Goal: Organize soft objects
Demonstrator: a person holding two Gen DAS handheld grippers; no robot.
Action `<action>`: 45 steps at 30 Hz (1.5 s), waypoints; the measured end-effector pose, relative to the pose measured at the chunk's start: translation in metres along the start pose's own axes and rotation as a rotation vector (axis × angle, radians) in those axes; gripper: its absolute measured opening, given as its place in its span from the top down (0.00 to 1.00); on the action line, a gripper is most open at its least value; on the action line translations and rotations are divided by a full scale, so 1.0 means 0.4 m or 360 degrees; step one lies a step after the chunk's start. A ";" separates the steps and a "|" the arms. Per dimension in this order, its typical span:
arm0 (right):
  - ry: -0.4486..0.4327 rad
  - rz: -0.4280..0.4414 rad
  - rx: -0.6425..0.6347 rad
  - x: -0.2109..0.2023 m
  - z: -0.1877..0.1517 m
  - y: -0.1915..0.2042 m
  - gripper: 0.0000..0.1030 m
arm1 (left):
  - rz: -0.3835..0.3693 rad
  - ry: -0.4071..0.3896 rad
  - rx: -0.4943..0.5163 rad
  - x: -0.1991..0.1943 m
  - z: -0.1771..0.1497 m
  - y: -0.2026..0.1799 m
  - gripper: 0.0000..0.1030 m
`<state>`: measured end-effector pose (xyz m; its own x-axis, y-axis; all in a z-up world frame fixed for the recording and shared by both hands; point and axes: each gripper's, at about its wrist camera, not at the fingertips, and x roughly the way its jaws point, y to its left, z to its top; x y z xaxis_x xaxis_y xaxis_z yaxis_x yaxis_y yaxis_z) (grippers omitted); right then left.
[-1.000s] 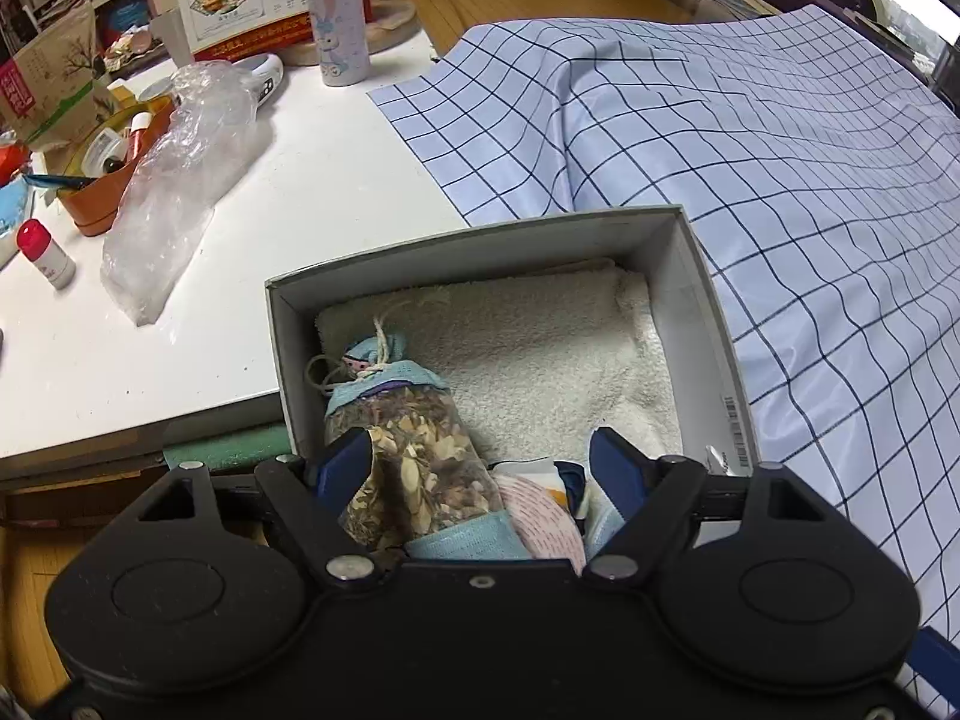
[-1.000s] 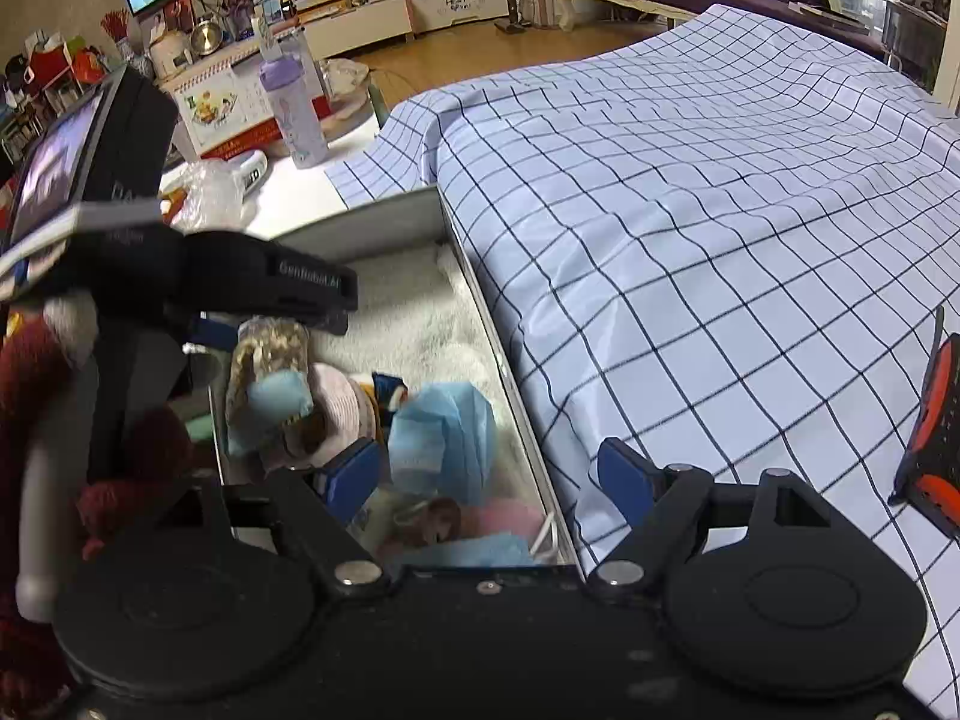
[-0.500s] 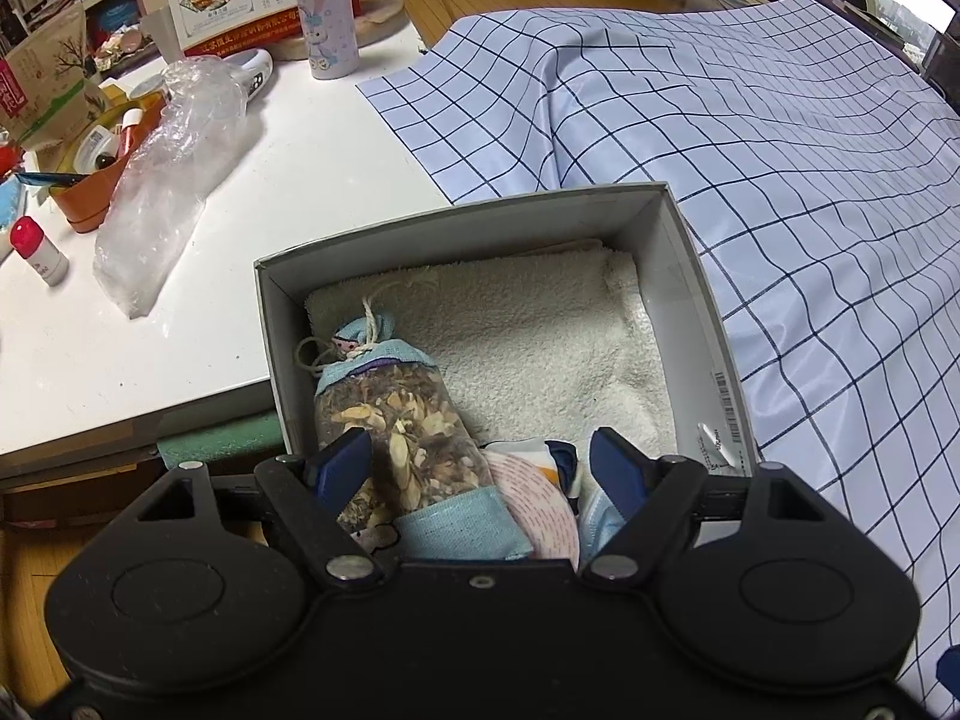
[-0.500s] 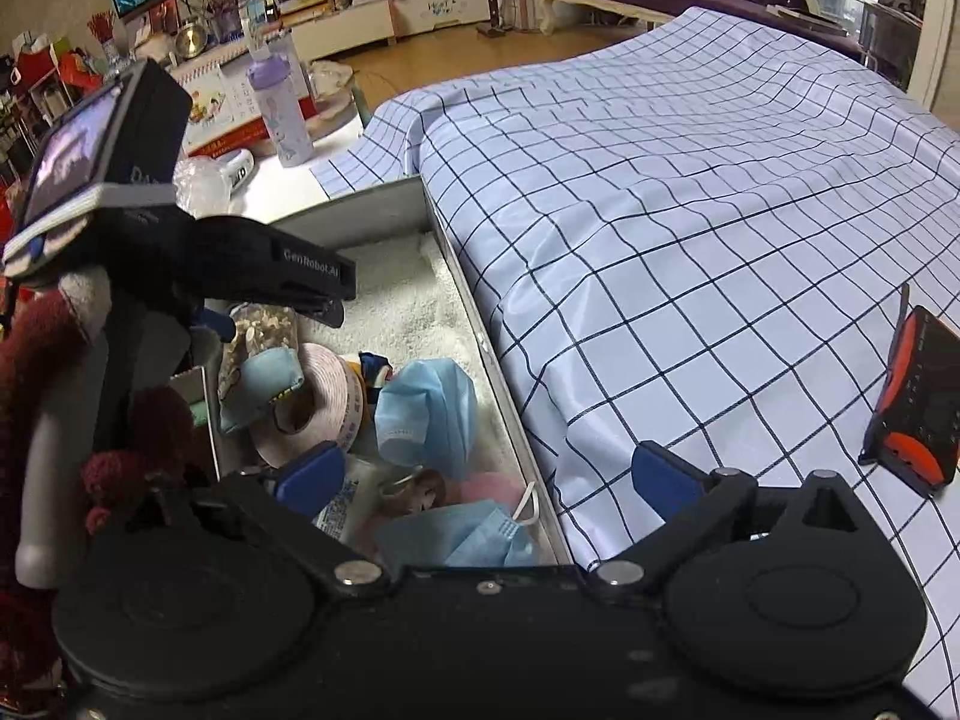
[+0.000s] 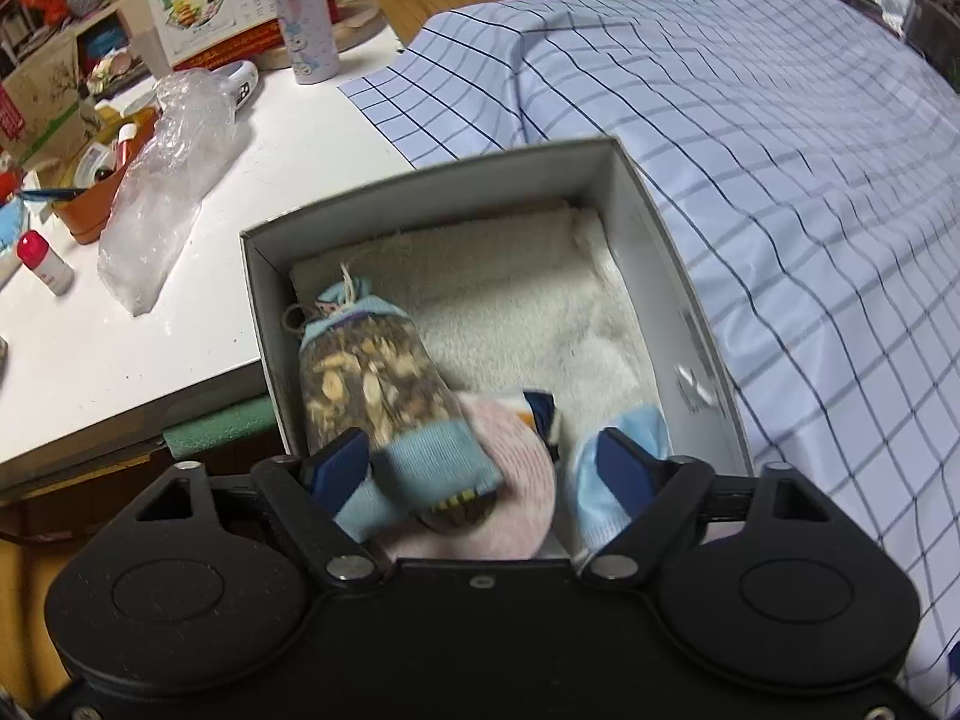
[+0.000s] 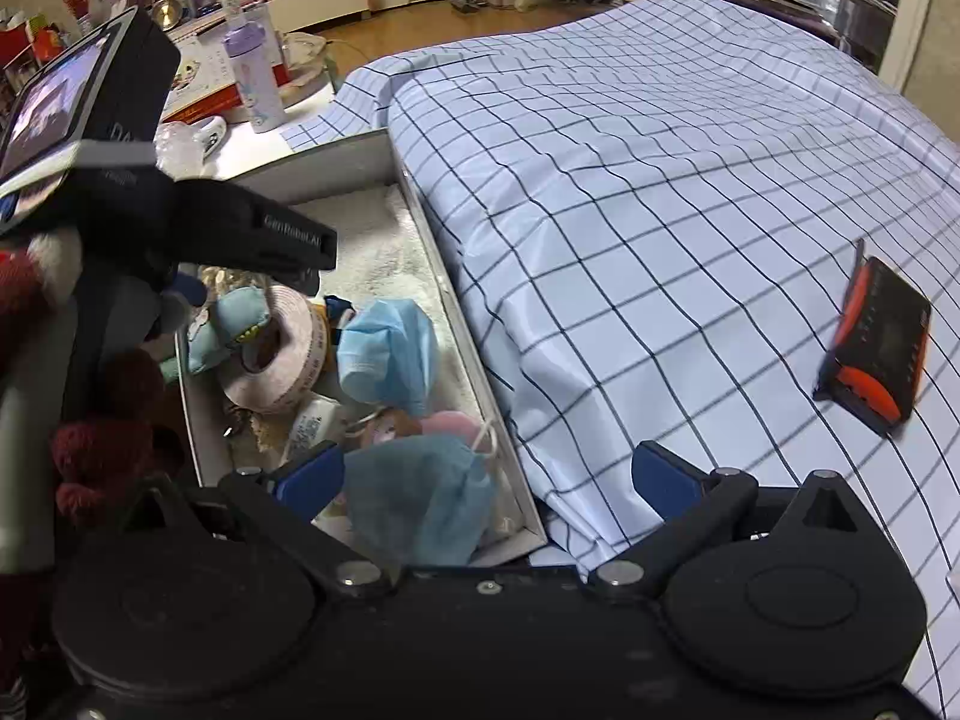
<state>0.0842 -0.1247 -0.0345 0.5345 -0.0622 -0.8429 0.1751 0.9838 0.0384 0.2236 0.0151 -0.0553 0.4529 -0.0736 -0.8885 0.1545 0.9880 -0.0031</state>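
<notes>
The left gripper has pulled back, fingers spread and empty. The sachet lies at the box's lower left, its long axis pointing up-left. The right gripper has widened, holding nothing.

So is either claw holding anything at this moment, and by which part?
Nothing is held. The left claw is open above the sachet in the box; the right claw is open above a blue mask.
</notes>
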 end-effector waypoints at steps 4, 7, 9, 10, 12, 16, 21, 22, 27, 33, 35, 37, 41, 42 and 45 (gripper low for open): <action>0.0017 -0.0044 0.0055 -0.007 -0.007 -0.026 0.00 | 0.0057 -0.0026 0.0057 -0.022 -0.032 -0.029 0.17; 0.0051 -0.0081 0.0099 -0.005 -0.008 -0.044 0.00 | 0.0008 0.0010 0.0050 -0.033 -0.065 -0.031 0.17; 0.0066 -0.0123 0.0116 -0.003 -0.008 -0.054 0.00 | -0.0029 0.0047 0.0041 -0.036 -0.085 -0.027 0.17; 0.0072 -0.0146 0.0128 -0.002 -0.010 -0.061 0.00 | -0.0032 0.0052 0.0035 -0.038 -0.093 -0.024 0.17; 0.0076 -0.0179 0.0145 0.001 -0.010 -0.072 0.00 | -0.0033 0.0067 -0.0002 -0.043 -0.105 -0.013 0.17; 0.0094 -0.0216 0.0190 0.005 -0.015 -0.092 0.00 | -0.0022 0.0087 -0.0067 -0.048 -0.123 0.005 0.17; 0.0114 -0.0242 0.0227 0.014 -0.012 -0.102 0.00 | 0.0019 0.0078 -0.0033 -0.057 -0.143 -0.006 0.17; 0.0117 -0.0247 0.0234 0.019 -0.010 -0.103 0.00 | 0.0004 0.0077 -0.0021 -0.060 -0.147 -0.008 0.17; 0.0142 -0.0269 0.0269 0.038 -0.004 -0.113 0.00 | 0.0010 0.0070 0.0036 -0.069 -0.173 -0.024 0.17; 0.0163 -0.0274 0.0292 0.055 -0.001 -0.121 0.00 | 0.0025 0.0052 0.0080 -0.072 -0.176 -0.039 0.16; 0.0165 -0.0275 0.0293 0.056 -0.001 -0.121 0.00 | 0.0025 0.0055 0.0067 -0.071 -0.175 -0.037 0.17; 0.0167 -0.0274 0.0295 0.058 -0.001 -0.122 0.00 | 0.0026 0.0058 0.0052 -0.070 -0.175 -0.033 0.17; 0.0174 -0.0276 0.0295 0.065 0.002 -0.121 0.00 | 0.0028 0.0061 0.0049 -0.069 -0.175 -0.033 0.17; 0.0176 -0.0277 0.0294 0.066 0.002 -0.120 0.00 | 0.0030 0.0061 0.0051 -0.068 -0.175 -0.033 0.17; 0.0180 -0.0277 0.0292 0.070 0.003 -0.119 0.00 | 0.0030 0.0065 0.0060 -0.067 -0.175 -0.035 0.17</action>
<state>0.0918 -0.1735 -0.0591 0.3893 -0.1981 -0.8995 0.4087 0.9123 -0.0241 0.1479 0.0128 -0.0636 0.4200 -0.0486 -0.9062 0.1794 0.9833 0.0304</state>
